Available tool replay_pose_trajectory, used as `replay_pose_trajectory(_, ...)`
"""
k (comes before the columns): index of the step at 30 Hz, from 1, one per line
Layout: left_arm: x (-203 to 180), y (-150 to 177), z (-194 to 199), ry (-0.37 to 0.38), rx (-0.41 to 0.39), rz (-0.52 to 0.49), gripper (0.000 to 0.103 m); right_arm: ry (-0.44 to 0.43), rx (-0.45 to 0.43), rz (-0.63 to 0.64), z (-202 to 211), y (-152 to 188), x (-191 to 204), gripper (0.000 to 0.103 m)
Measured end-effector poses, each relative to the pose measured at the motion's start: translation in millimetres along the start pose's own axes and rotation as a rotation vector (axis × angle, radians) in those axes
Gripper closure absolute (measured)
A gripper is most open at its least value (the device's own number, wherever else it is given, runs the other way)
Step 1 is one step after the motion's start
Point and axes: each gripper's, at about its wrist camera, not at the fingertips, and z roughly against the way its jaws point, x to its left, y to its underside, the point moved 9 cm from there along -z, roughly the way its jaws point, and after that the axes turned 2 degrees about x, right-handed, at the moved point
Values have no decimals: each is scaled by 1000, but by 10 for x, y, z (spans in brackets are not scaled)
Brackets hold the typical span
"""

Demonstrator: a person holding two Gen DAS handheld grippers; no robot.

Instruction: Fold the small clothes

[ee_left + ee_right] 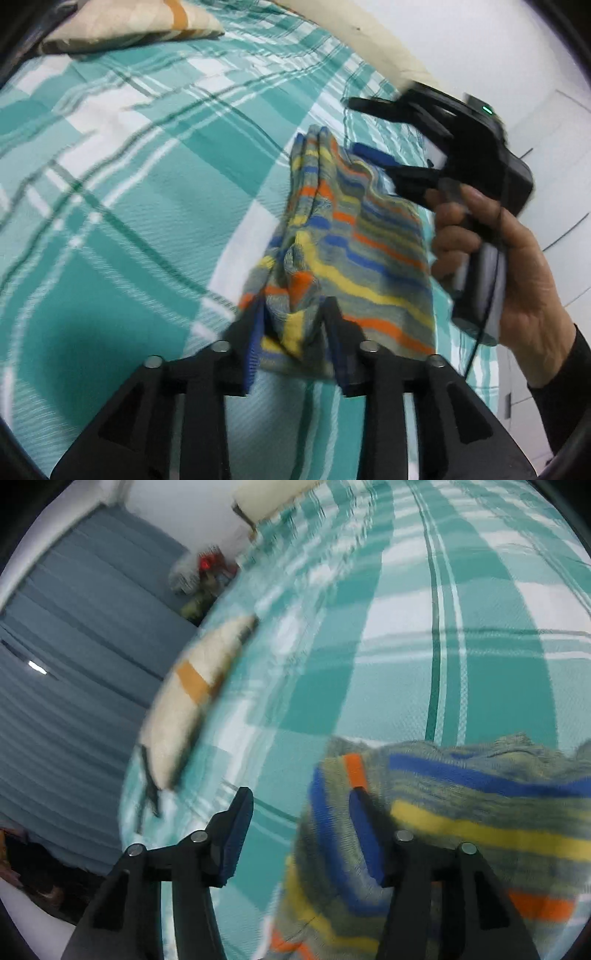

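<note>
A small striped garment, grey with blue, yellow and orange bands, lies on the teal plaid bedsheet. My left gripper is shut on its bunched near edge. My right gripper, held by a hand, is open at the garment's far right side; one finger rests by the cloth. In the right wrist view the right gripper stands open, its right finger against the garment, nothing between the jaws.
A folded cream cloth with an orange stripe lies at the far left of the bed, also in the right wrist view. A blue-grey curtain hangs beyond the bed edge. A white wall stands to the right.
</note>
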Motion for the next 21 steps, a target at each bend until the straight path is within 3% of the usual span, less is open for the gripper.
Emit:
replay_pose_trajectory(1, 3, -5, 52, -13, -7, -10, 57, -16, -28, 2, 126, -12, 8, 48)
replay_pose_trajectory(3, -14, -52, 173, -25, -31, -33, 57, 27, -68, 28, 423, 5, -63, 48)
replay_pose_trajectory(8, -361, -348, 277, 16, -69, -195, 57, 322, -84, 280, 1107, 429, -387, 49)
replay_pose_trajectory(10, -596, -466, 148, 63, -54, -284, 57, 385, -74, 348, 1239, 678, -440, 49)
replay_pose_trajectory(14, -672, -493, -335, 25, 16, -384, 58, 317, -72, 434, 1306, 1209, -283, 57)
replay_pose_trajectory(16, -478, -399, -609, -81, 88, -416, 85, 245, -12, 465, 1130, 1489, -229, 61)
replay_pose_trajectory(17, -383, -356, -683, -118, 115, -429, 89, 255, 53, 480, 954, 1661, -307, 61)
replay_pose_trajectory(19, -346, -368, -605, -107, 117, -437, 89, 289, 112, 481, 810, 1800, -455, 62)
replay_pose_trajectory(21, -415, -462, -471, -99, 106, -446, 84, 261, 98, 471, 911, 1744, -424, 63)
